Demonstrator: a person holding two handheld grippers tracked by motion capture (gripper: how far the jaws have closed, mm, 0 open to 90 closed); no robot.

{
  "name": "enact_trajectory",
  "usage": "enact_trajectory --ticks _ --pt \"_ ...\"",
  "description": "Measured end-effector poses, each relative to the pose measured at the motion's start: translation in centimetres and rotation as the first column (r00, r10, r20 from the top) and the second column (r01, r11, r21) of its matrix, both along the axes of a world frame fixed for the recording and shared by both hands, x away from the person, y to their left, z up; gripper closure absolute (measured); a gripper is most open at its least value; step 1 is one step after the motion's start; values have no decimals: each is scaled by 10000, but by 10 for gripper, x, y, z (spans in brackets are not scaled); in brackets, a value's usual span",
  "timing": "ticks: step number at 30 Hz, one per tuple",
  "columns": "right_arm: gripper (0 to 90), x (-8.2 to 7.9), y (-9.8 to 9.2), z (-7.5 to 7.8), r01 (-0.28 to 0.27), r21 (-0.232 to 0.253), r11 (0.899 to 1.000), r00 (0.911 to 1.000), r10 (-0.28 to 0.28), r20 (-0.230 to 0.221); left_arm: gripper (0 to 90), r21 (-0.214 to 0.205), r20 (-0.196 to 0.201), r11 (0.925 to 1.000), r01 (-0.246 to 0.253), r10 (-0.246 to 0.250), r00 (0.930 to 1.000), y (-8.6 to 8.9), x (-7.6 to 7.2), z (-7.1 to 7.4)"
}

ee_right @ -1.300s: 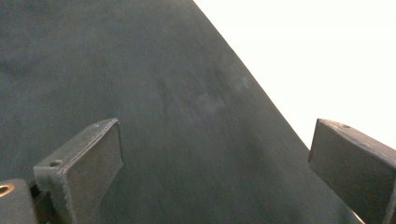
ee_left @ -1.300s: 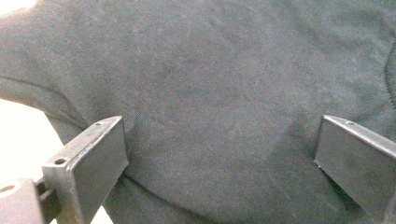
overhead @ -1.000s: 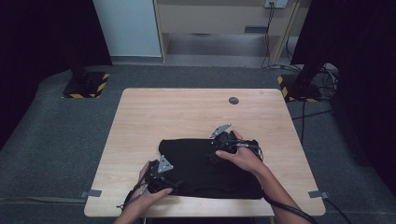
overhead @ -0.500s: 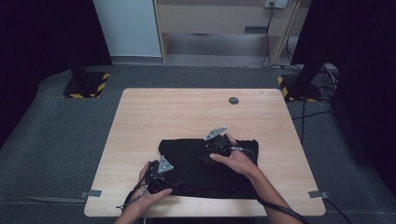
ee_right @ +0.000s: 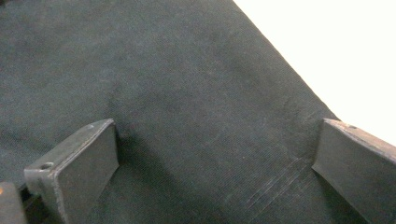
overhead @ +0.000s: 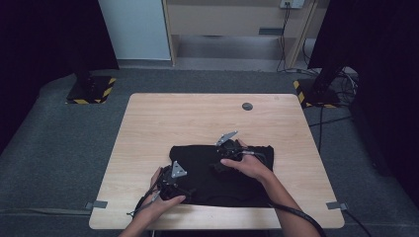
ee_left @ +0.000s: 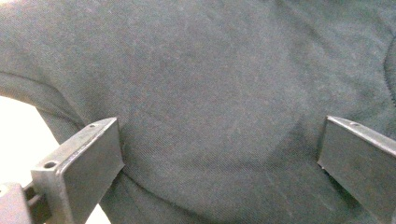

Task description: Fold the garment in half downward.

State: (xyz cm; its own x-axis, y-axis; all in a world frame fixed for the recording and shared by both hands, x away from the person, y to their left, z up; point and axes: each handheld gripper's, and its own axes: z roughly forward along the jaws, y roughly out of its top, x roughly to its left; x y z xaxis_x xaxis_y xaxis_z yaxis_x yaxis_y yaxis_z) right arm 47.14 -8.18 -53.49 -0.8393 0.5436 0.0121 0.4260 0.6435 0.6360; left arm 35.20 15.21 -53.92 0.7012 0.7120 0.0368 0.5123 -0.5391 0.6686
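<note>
A black garment [overhead: 232, 185] lies folded flat on the near half of the wooden table [overhead: 197, 123]. My left gripper [overhead: 182, 187] rests over the garment's near left corner. In the left gripper view it [ee_left: 219, 140] is open, with dark cloth [ee_left: 210, 70] spanning the gap between the jaws. My right gripper [overhead: 221, 160] hovers over the garment's far edge near the middle. In the right gripper view it [ee_right: 219, 144] is open too, low over the cloth [ee_right: 163, 70], whose hemmed edge runs beside bare table [ee_right: 336, 46].
A small dark round disc [overhead: 247, 106] sits near the table's far edge. Two stands with yellow-and-black bases [overhead: 91, 89] [overhead: 318, 94] flank the table on the grey floor. Cables trail at the right and from both grippers.
My right gripper has slid left along the garment's far edge, from the right part toward the middle. The left gripper has stayed put.
</note>
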Motion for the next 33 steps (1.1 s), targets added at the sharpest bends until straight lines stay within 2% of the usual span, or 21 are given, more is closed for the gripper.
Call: enact_trajectory --ticks 5,17,24,25,28,31,33 --pt "4 8 -1 1 -34 -82 10000 10000 34 -28 0 121 -111 9999 -28 29 9999 -5 6 1" --pt "3 11 -1 1 -302 -105 9995 9995 302 9 0 -68 -40 9997 -238 237 9997 -3 -2 0" --pt "5 9 0 2 -215 -182 9996 9998 215 -28 0 -111 -151 9998 -168 166 9997 -1 -6 0" --pt "11 8 0 3 -130 -188 9997 9999 128 -87 2 -67 -174 9999 -151 149 9997 0 -6 1" --pt "40 3 1 7 -39 -422 9991 10000 42 55 32 -154 107 9994 -311 313 9995 5 -3 12" --pt "32 -7 2 17 -262 -553 9981 9992 279 297 28 -17 267 9995 -323 323 9991 11 5 27" --pt "31 -15 2 25 -346 -462 9983 9985 365 411 28 22 361 9996 -281 280 9990 15 11 35"
